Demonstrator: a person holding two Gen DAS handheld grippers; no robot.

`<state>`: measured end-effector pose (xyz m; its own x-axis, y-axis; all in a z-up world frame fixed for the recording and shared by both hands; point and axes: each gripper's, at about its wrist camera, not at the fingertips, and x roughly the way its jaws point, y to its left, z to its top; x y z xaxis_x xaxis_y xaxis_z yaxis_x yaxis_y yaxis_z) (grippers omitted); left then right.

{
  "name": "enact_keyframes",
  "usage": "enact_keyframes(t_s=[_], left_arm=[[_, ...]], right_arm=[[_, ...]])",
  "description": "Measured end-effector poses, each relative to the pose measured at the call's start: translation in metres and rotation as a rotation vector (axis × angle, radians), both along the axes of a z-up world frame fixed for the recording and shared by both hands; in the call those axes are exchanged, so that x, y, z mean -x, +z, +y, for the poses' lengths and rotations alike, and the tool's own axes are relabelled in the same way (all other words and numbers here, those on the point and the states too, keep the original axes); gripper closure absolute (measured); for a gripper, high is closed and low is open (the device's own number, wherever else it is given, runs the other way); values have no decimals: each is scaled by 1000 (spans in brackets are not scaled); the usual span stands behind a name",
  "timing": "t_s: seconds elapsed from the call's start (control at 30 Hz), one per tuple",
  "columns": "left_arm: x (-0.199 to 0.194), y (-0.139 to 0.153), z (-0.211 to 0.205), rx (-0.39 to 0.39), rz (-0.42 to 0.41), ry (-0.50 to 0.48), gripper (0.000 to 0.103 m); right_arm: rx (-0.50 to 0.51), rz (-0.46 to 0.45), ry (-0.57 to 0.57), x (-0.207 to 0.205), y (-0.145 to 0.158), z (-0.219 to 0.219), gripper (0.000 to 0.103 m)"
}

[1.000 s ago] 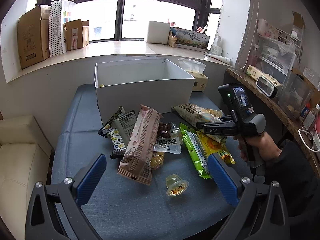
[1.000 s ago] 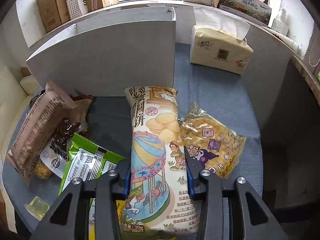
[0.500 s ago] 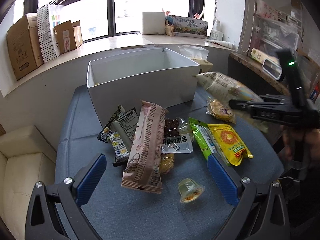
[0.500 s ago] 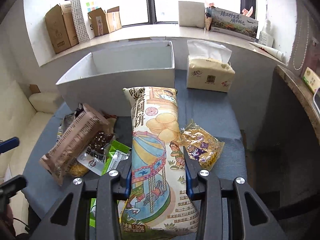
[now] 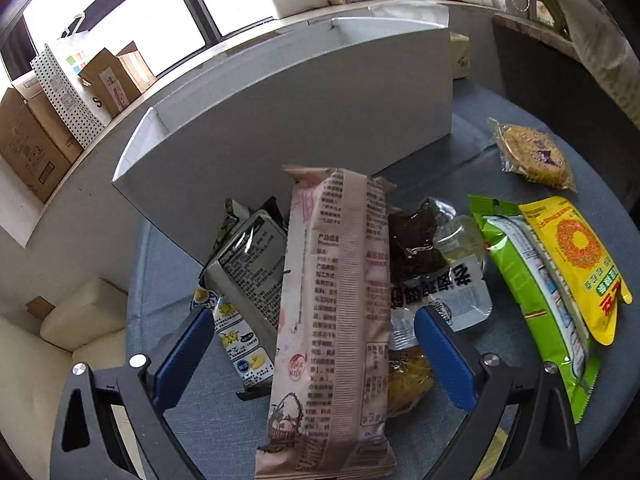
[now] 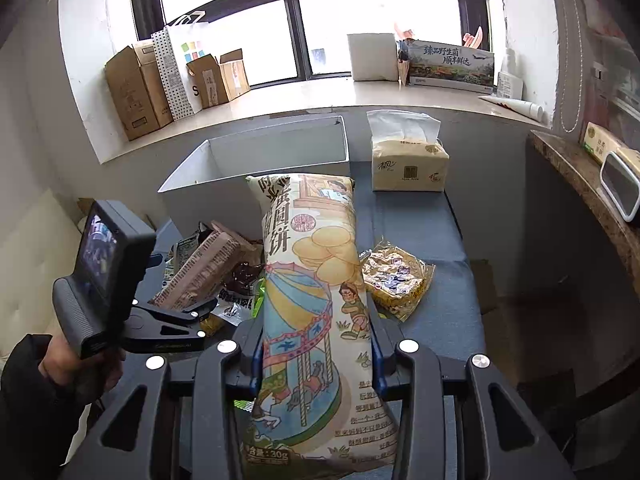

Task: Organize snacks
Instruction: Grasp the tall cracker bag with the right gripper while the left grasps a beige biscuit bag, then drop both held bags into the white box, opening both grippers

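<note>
While the blue table (image 5: pixel 168 280) is carrying the whole scene, the white box (image 5: pixel 304 112) is standing open at its far side, and a pack of tissues (image 6: pixel 408 160) is sitting just beside the box on the right. Between the box and the grippers the snacks are lying in a loose heap. The right gripper (image 6: pixel 316 356) is holding the tall biscuit bag (image 6: pixel 316 280) with the carousel drawing: its jaws are closed tightly on the lower half of the bag, and the bag is standing upright above the table, its top reaching in front of the box wall. The left gripper (image 5: pixel 308 356) is hanging low over the heap with its jaws spread wide, and the long pink-brown packet (image 5: pixel 336 312) is lying between the blue pads (image 5: pixel 180 356) without touching them. To the right of this packet the green packet (image 5: pixel 532 292) and the yellow packet (image 5: pixel 572 256) are lying side by side, overlapping. The small noodle cake packet (image 5: pixel 532 156) is lying apart from them, nearer to the box corner.
</note>
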<state>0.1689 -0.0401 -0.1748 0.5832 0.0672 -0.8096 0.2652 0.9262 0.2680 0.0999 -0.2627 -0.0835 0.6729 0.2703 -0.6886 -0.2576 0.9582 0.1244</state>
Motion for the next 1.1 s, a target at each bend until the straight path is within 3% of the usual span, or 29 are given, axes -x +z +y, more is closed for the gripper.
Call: enact_keyframes(t_s=[0.03,0.1,0.2,0.27,0.47,0.7,0.8,0.93,1.1], left_arm=[[-2,-3,1,5,10,-1,16],[-2,-1,4,12,-1,8,22],[0,2,5,-13,-10,9,37],[4,8,9,15,-10,6,49],[30,39,22,84,-56,9,49],[59,85,50,367,-69,51,49],[62,103,62,453,-87,74,49],[43,128,79,542,-99,122,49],[-14,147,95,592,-103,193,49]], right_arm=[[-1,1,5,0,-1,1,61],[-1,8,13,1,-4,2,61],[-1,11,26,2,-7,5,61],[-9,10,26,3,-7,6,61],[-13,6,45,5,-6,12,61],[-33,10,62,6,-6,19,60],[-45,10,72,4,-6,23,60],[-74,-2,75,-15,4,29,61],[-136,-28,54,-74,30,40,61]])
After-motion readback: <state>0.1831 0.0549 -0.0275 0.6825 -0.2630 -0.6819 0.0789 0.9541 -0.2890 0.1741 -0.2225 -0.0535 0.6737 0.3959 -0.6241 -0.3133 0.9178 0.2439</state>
